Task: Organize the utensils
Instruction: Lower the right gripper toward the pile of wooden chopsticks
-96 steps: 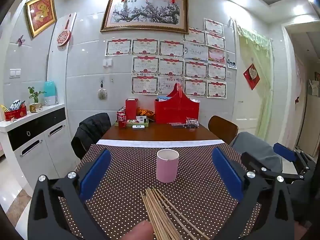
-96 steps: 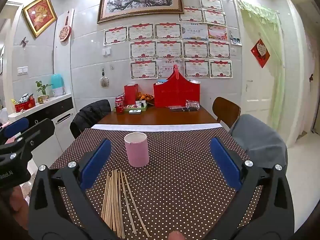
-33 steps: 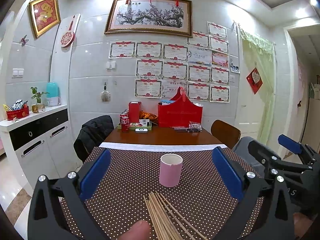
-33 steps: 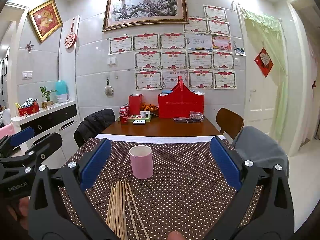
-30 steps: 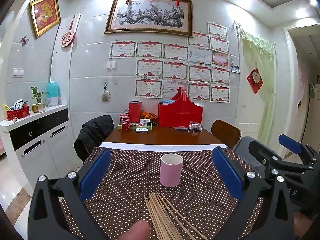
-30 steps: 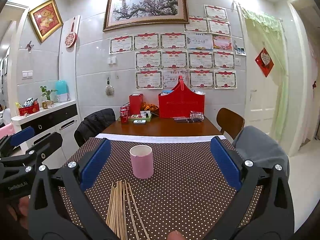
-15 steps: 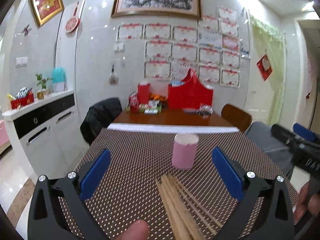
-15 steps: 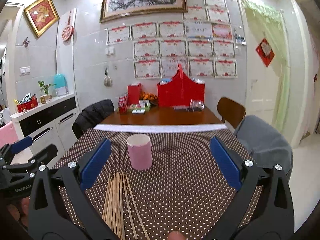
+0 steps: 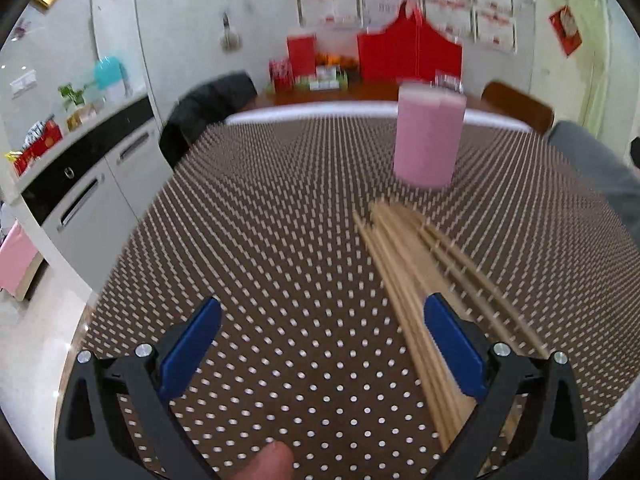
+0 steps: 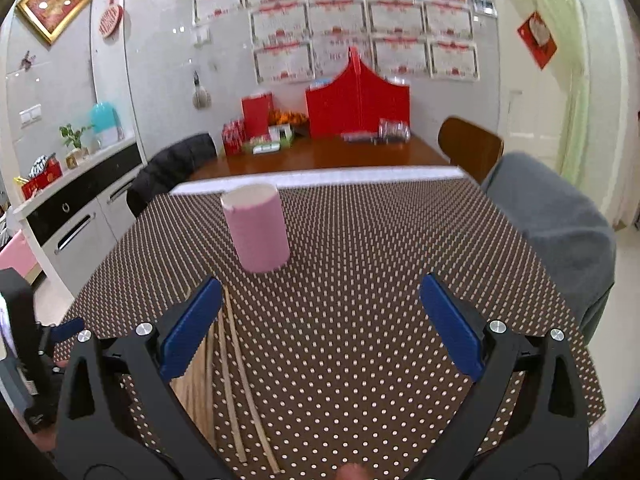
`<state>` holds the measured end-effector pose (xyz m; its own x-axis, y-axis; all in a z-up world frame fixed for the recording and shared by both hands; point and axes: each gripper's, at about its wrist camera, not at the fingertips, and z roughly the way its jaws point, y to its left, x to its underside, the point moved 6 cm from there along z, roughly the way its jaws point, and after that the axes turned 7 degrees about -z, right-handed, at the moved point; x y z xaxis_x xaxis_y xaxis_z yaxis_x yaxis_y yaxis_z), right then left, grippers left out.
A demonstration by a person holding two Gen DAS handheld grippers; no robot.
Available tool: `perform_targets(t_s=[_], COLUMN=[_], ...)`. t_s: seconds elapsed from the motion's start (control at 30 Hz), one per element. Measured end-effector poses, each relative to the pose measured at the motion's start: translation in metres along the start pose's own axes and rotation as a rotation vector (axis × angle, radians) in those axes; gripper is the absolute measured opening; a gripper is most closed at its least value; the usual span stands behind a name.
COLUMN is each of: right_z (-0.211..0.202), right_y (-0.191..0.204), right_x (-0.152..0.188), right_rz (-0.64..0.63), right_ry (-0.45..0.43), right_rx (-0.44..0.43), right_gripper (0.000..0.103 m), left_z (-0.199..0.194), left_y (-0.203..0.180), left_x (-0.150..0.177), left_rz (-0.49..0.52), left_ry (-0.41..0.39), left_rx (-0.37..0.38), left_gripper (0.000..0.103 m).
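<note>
While the left wrist view was blurred by motion, the left gripper (image 9: 320, 344) was seen spread wide and empty above the dotted tablecloth (image 9: 260, 240), its right-hand pad over the chopsticks (image 9: 404, 272). Only the right wrist view showed the right gripper (image 10: 320, 312), likewise released and empty, with the bundle beneath its left-hand pad. The sticks were pale, thin wood, fanned loosely; an exact count could not be made. One pink cup (image 10: 258, 232) stood upright just beyond their tips.

Motion blurs the pink cup (image 9: 428, 136); the chopsticks' (image 9: 416, 280) near ends are hidden.
</note>
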<state>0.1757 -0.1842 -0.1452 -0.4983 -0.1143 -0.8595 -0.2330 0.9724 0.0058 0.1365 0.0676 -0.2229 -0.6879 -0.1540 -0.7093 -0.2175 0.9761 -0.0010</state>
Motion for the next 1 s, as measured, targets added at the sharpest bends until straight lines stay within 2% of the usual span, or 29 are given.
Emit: perform_targets(t_s=[0.33,0.67,0.93,1.0], right_z=[0.021,0.040,0.066,0.070], right_y=[-0.007,0.005,0.035,0.043], right_x=[0.022,0.031,0.053,0.061], right_rz=[0.015,-0.038,-0.197,-0.247], right_ry=[0.070,0.152,0.311,0.338], right_rx=[-0.015,-0.070,-0.146,-0.152], right_gripper=[0.097,0.097,0.097,0.097], left_z=[0.039,0.054,0.052,0.058], left_y=[-0.010,-0.020,-0.008,-0.007], left_x=[0.016,0.003,0.001,0.002], left_rz=[0.049,0.060,0.066,0.077], left_ry=[0.091,0.125,0.116,0.132], left_rx=[-0.036,-0.020,-0.027,-0.070], left_gripper=[0.099,0.099,0.099,0.099])
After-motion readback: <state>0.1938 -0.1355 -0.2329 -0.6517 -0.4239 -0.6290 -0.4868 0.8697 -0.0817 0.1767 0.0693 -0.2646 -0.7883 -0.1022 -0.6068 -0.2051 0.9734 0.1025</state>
